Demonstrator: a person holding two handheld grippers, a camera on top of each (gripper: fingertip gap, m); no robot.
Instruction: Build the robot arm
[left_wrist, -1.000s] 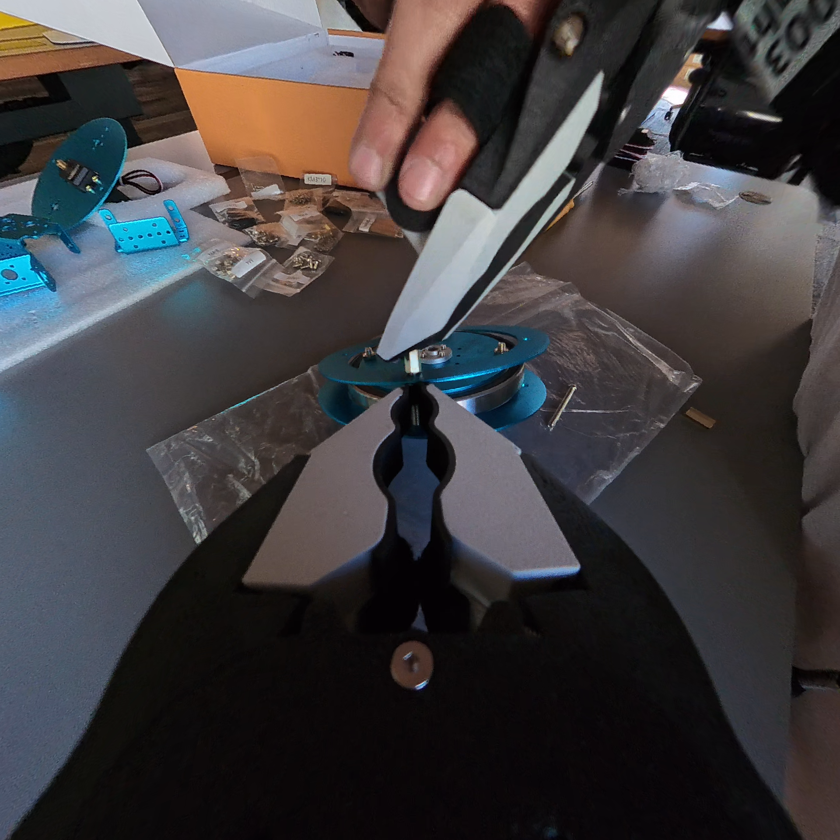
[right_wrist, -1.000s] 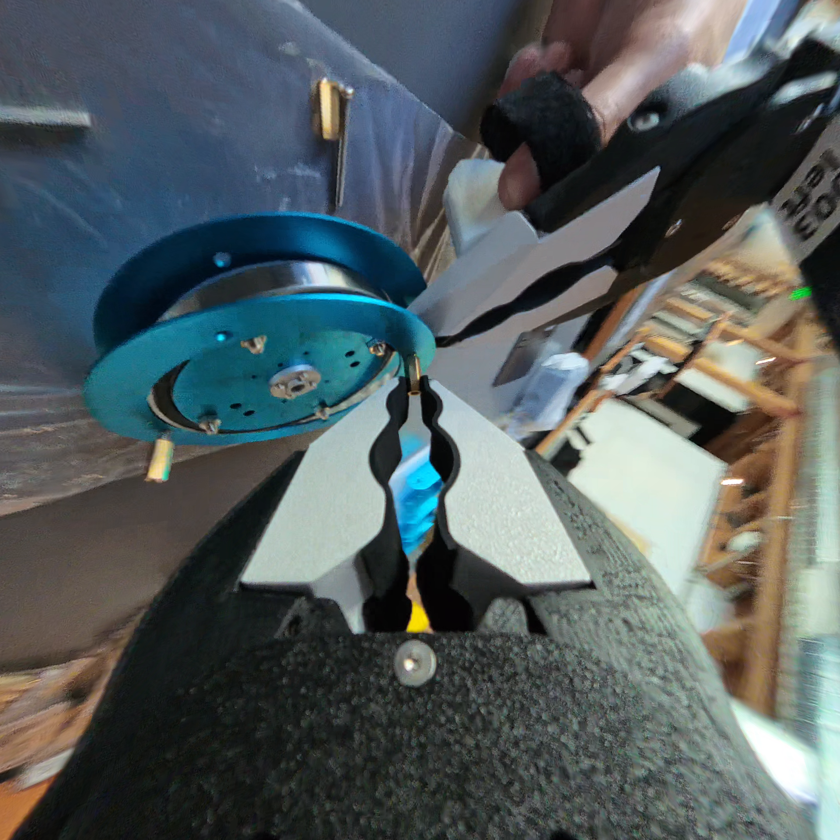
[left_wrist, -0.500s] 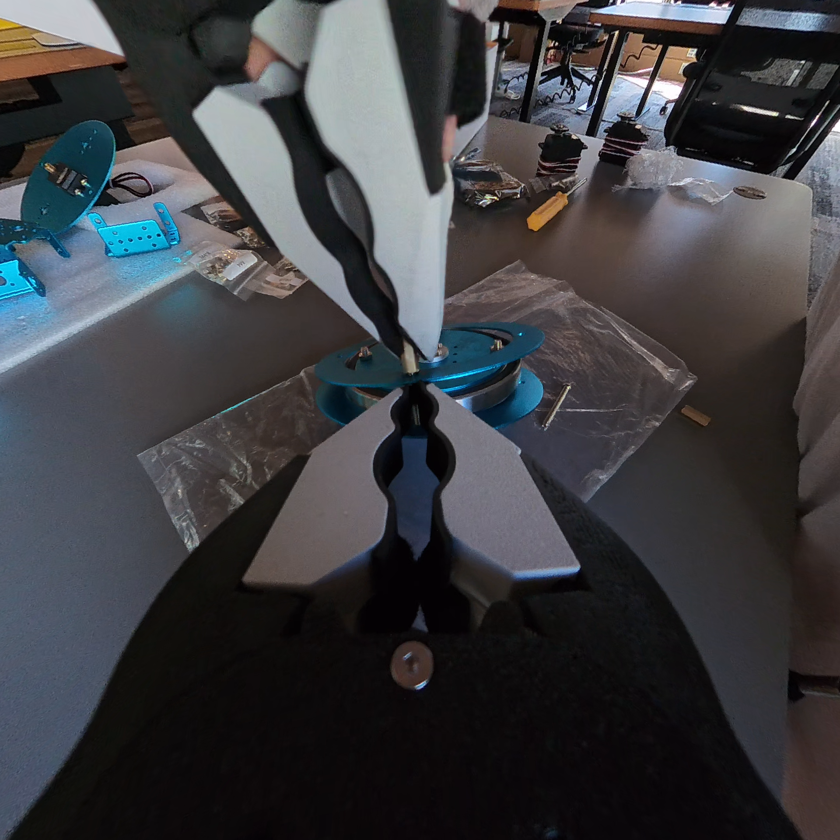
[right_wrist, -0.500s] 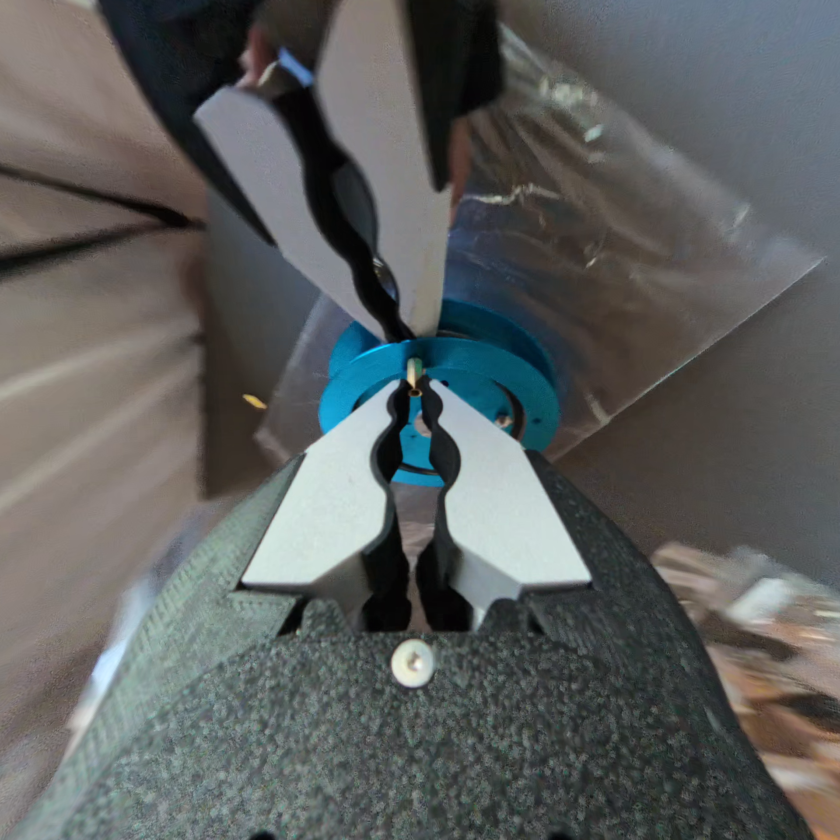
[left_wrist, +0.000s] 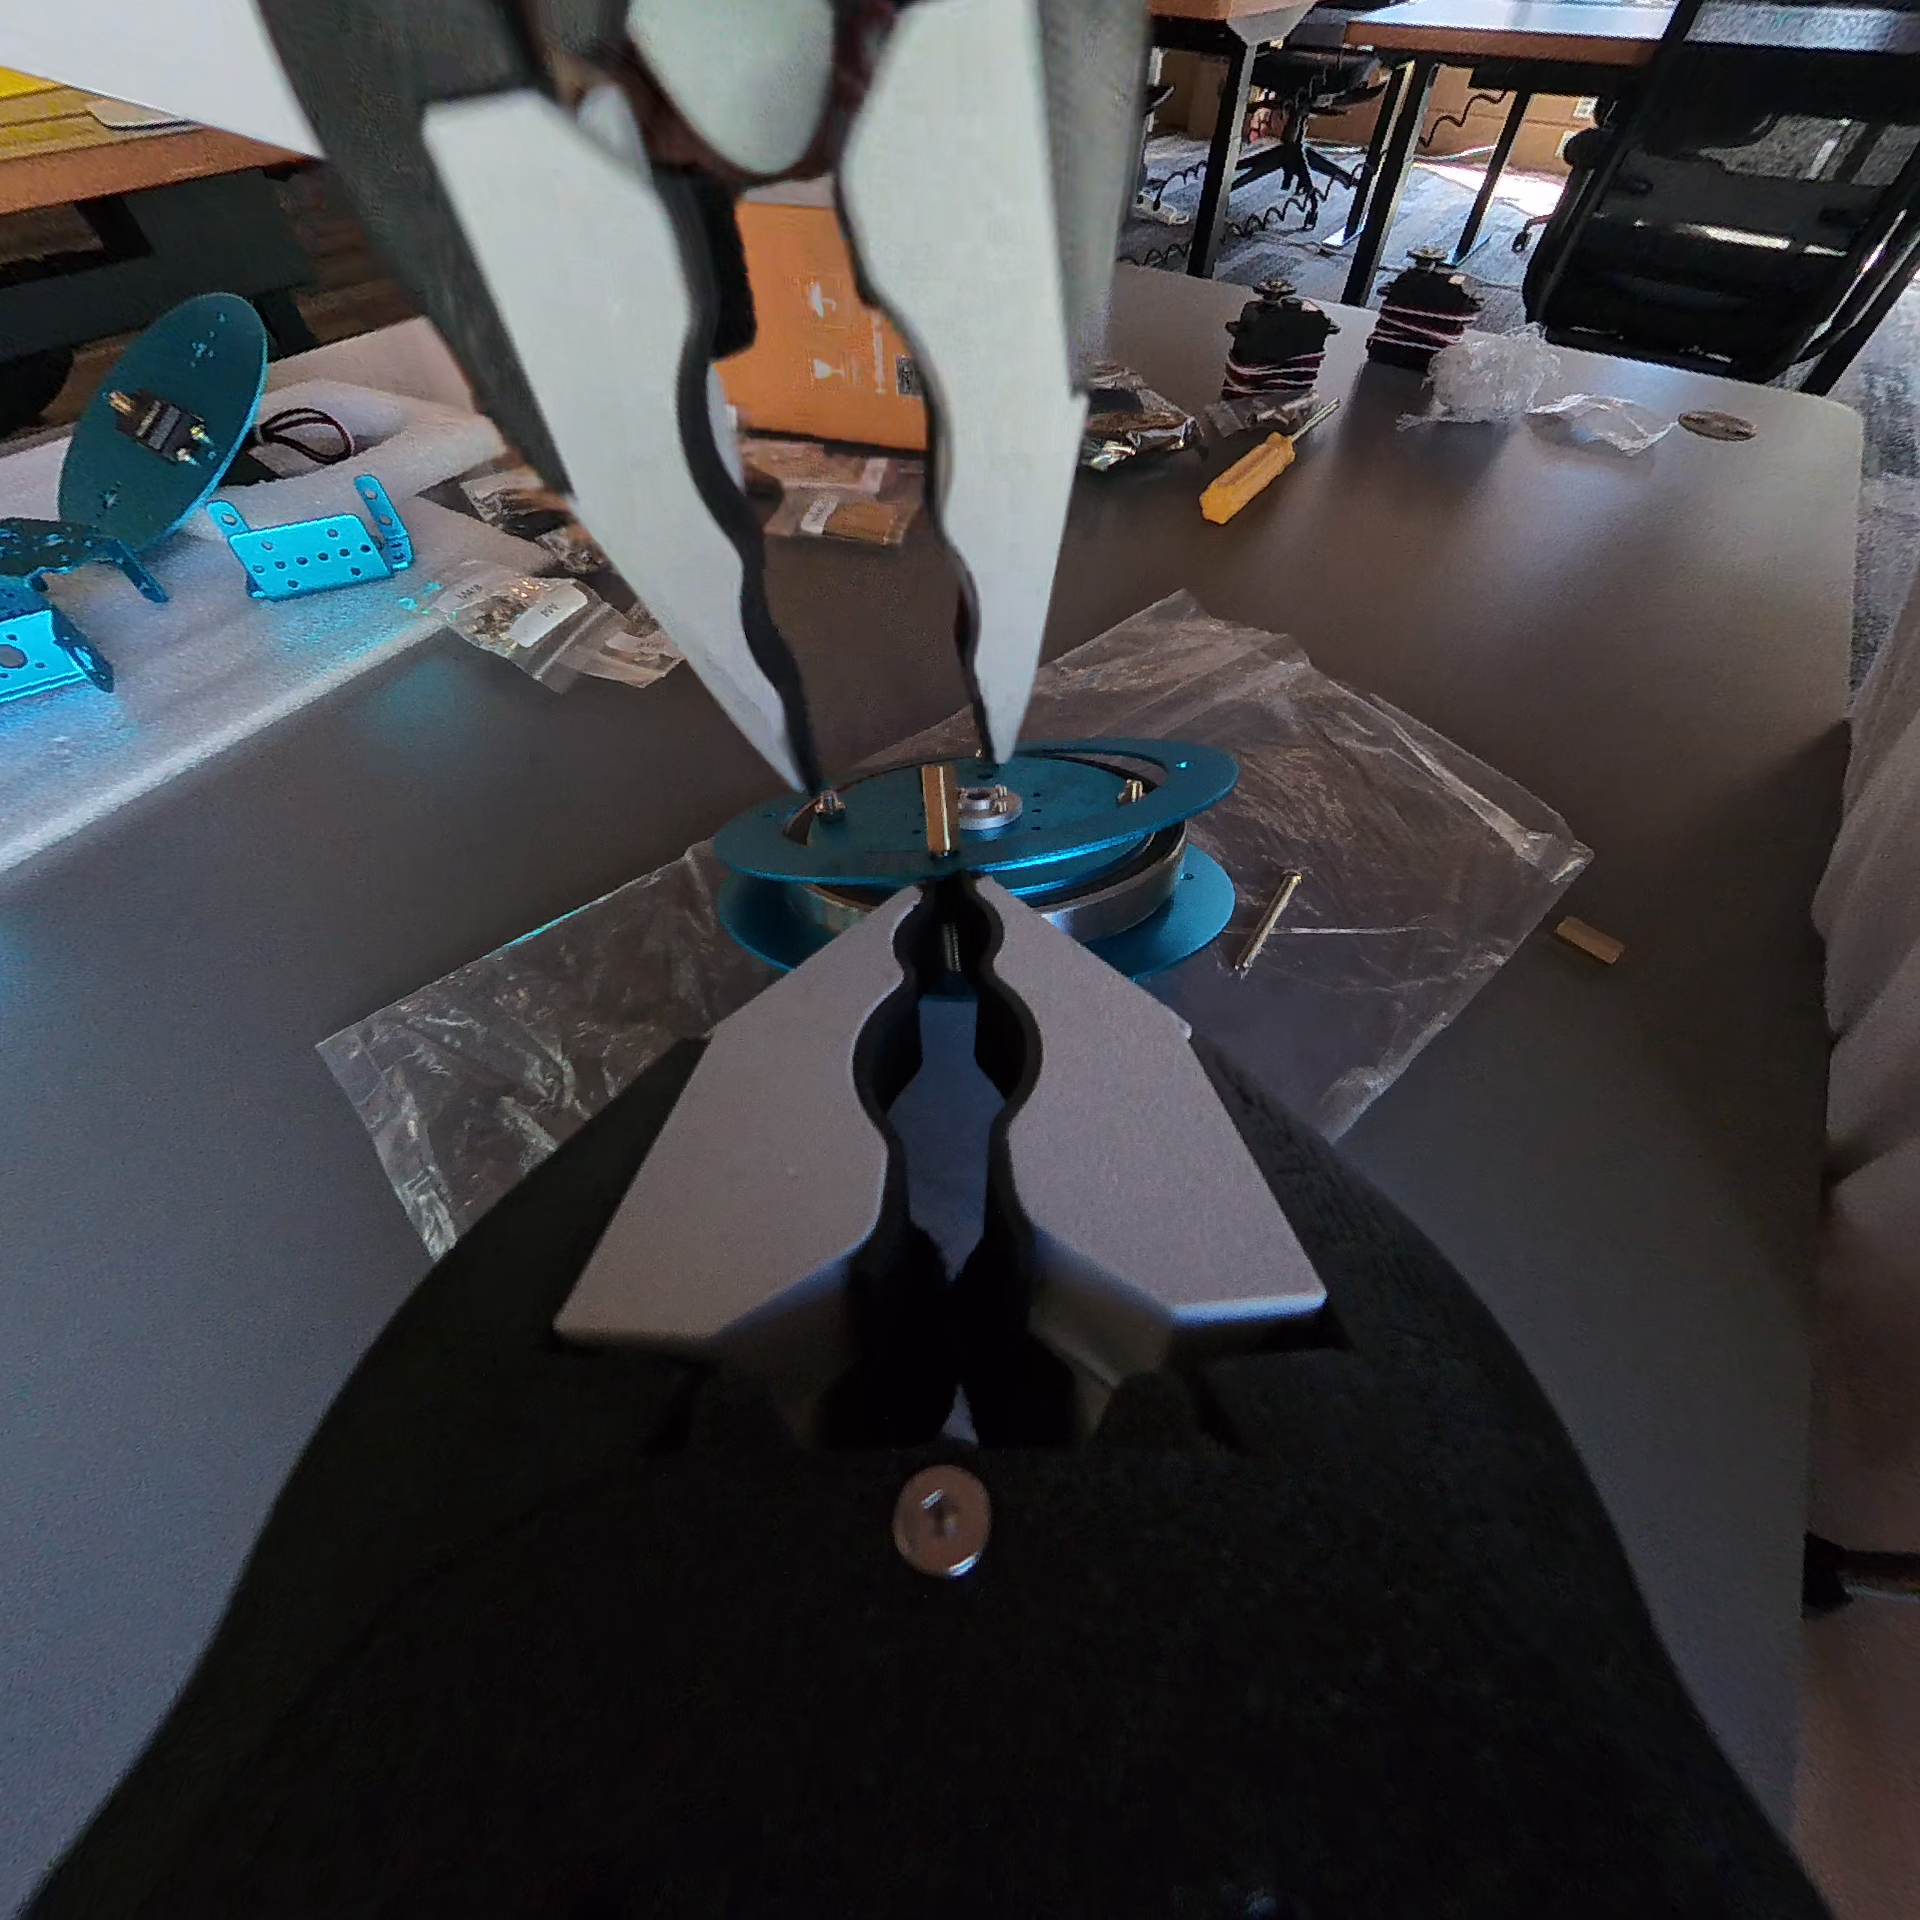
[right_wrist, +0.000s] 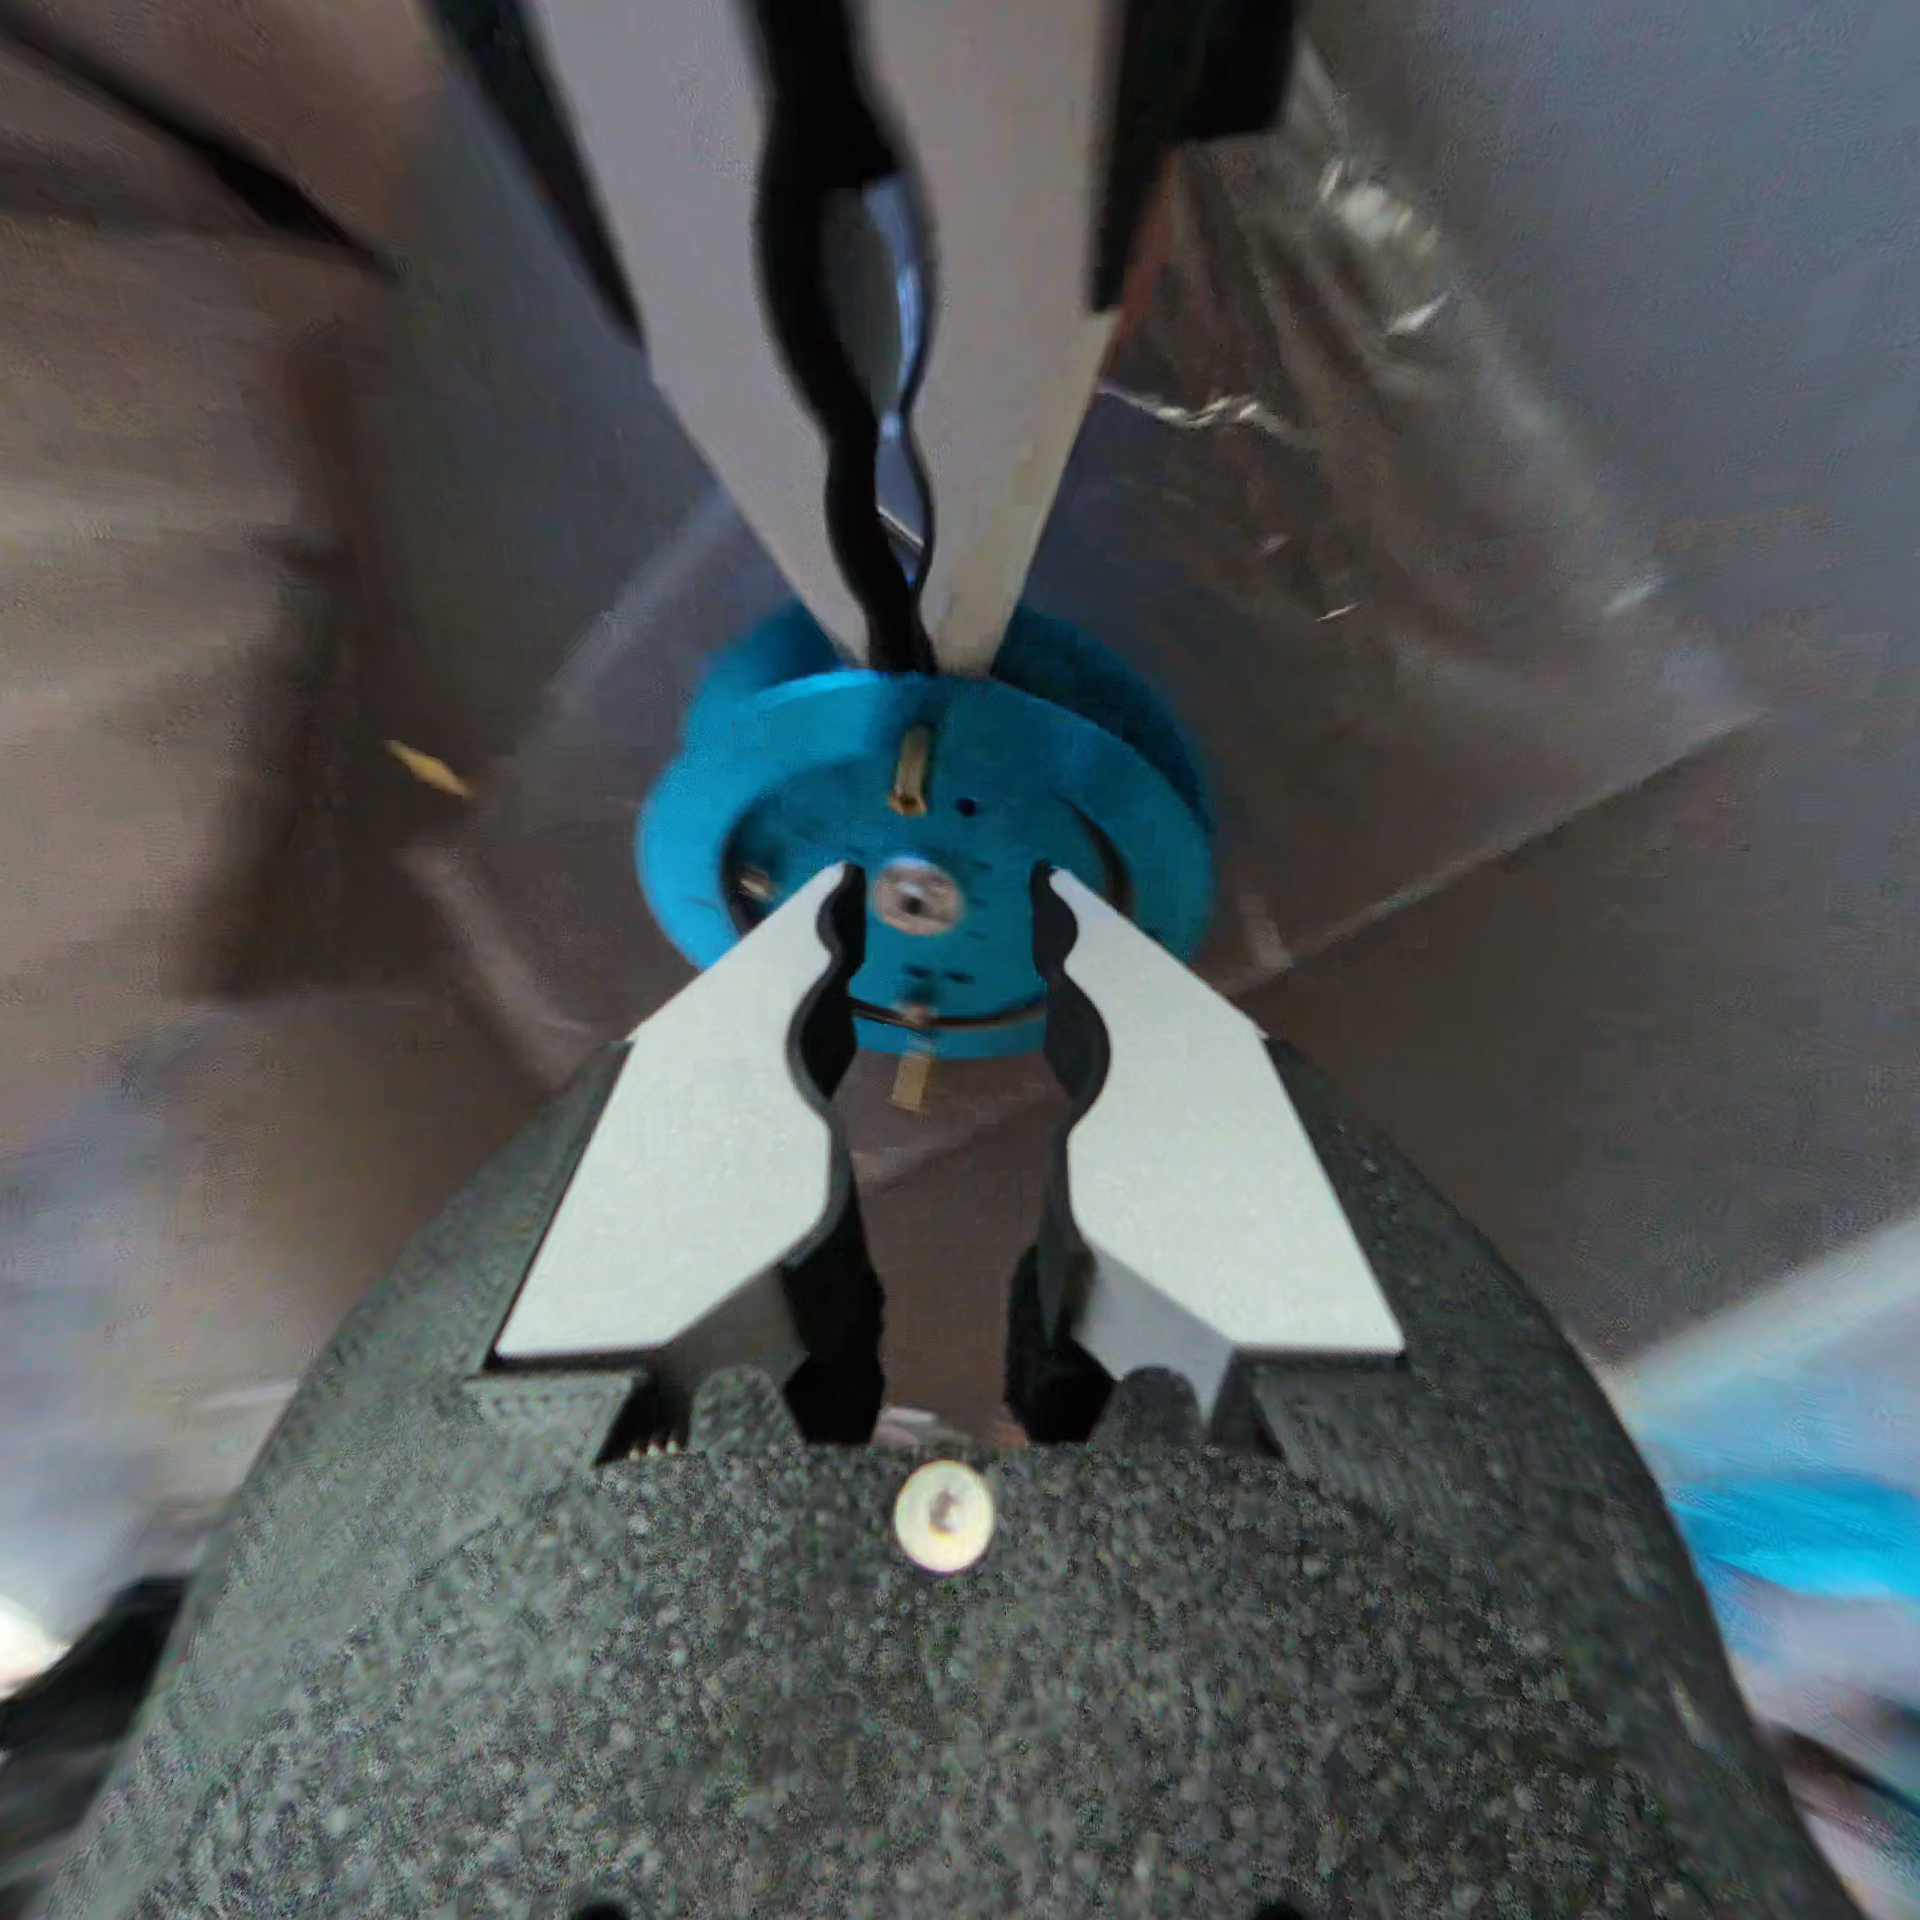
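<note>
A blue two-disc turntable (left_wrist: 1143, 800) with a silver ring between its discs lies on a clear plastic bag (left_wrist: 1351, 748). A brass standoff (left_wrist: 938, 810) stands upright at the top disc's near edge. My left gripper (left_wrist: 950, 888) is shut on the threaded screw (left_wrist: 948, 932) just below that standoff. My right gripper (left_wrist: 899, 764) hangs above the disc, open and empty, with its tips either side of the standoff. In the right wrist view my right gripper (right_wrist: 943, 878) is open over the disc's hub (right_wrist: 916, 896). The left gripper (right_wrist: 904, 649) is at the far rim by the standoff (right_wrist: 914, 769).
A loose long screw (left_wrist: 1268, 920) and a brass piece (left_wrist: 1588, 940) lie to the right of the turntable. Behind are a yellow screwdriver (left_wrist: 1257, 473), two servos (left_wrist: 1278, 343), an orange box (left_wrist: 831, 353), hardware bags (left_wrist: 540, 623) and blue brackets (left_wrist: 312, 540) on white foam. The tips of both grippers are at nearly the same place.
My right gripper was shut on the standoff while it swung around above the disc. It has now opened and let go. The left gripper has stayed shut at the disc's edge.
</note>
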